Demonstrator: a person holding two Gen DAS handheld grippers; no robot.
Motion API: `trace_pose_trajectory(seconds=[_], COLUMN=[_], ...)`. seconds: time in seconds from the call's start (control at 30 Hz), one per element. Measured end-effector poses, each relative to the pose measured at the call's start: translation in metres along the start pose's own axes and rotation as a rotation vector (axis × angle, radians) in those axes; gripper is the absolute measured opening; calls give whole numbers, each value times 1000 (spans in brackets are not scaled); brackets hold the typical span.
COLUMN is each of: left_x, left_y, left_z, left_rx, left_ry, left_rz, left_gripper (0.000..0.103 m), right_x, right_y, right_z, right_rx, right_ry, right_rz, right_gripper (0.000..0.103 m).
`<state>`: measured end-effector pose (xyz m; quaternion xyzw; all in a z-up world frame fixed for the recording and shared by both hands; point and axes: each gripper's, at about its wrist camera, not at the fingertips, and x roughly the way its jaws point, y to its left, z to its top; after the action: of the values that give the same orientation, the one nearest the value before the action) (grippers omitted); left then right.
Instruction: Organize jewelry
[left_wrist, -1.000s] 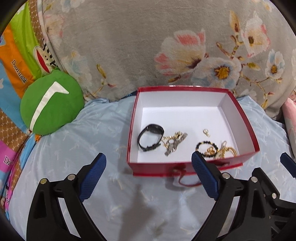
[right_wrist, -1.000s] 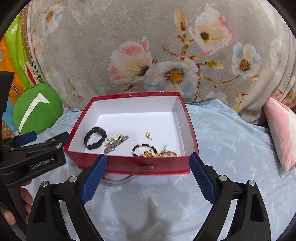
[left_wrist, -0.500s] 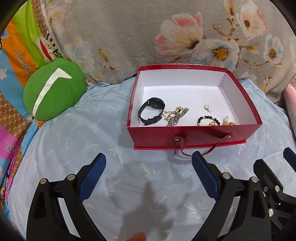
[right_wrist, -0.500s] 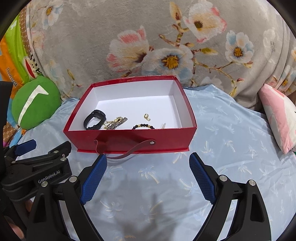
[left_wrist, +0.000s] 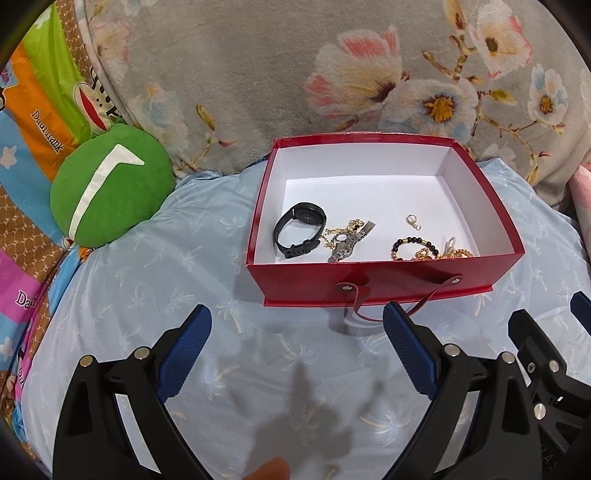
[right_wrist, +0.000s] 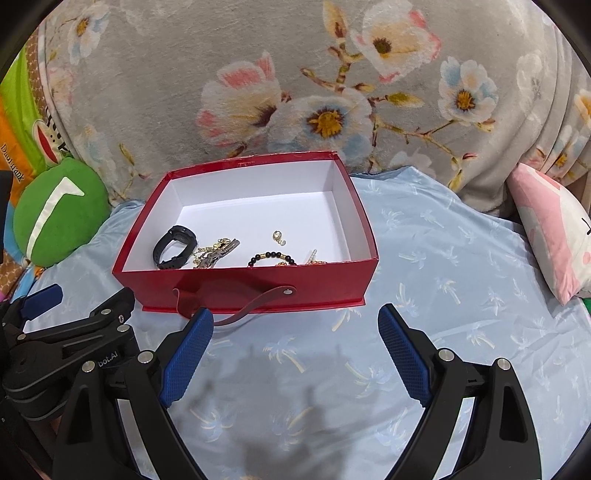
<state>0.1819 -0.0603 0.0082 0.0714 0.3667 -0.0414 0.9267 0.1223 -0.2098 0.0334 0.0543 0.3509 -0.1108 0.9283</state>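
Both my grippers, left gripper (left_wrist: 297, 349) and right gripper (right_wrist: 295, 350), jaws apart, empty, backed off from red box (left_wrist: 384, 278) on bed; jewelry (left_wrist: 428, 247) inside. Looks done.

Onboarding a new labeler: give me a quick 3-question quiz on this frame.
1. True or false: the black watch lies inside the red box.
2. Which gripper holds something: A) left gripper, B) right gripper, C) neither?
3. Fill in: the green cushion sits to the box's ____ in the left wrist view.

Key: 1 true; 2 C, both open and empty; 3 left.
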Motion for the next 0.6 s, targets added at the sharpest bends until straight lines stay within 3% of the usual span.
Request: trace_pose_trajectory(seconds=[0.6], left_x=[16], left_y=[3], left_z=[5], left_rx=[-24], left_ry=[21], left_rz=[0], left_gripper=[92], right_x=[14], right_y=[4], right_z=[6], right_rx=[0], right_ry=[16], right_rz=[-10], right_gripper=[88])
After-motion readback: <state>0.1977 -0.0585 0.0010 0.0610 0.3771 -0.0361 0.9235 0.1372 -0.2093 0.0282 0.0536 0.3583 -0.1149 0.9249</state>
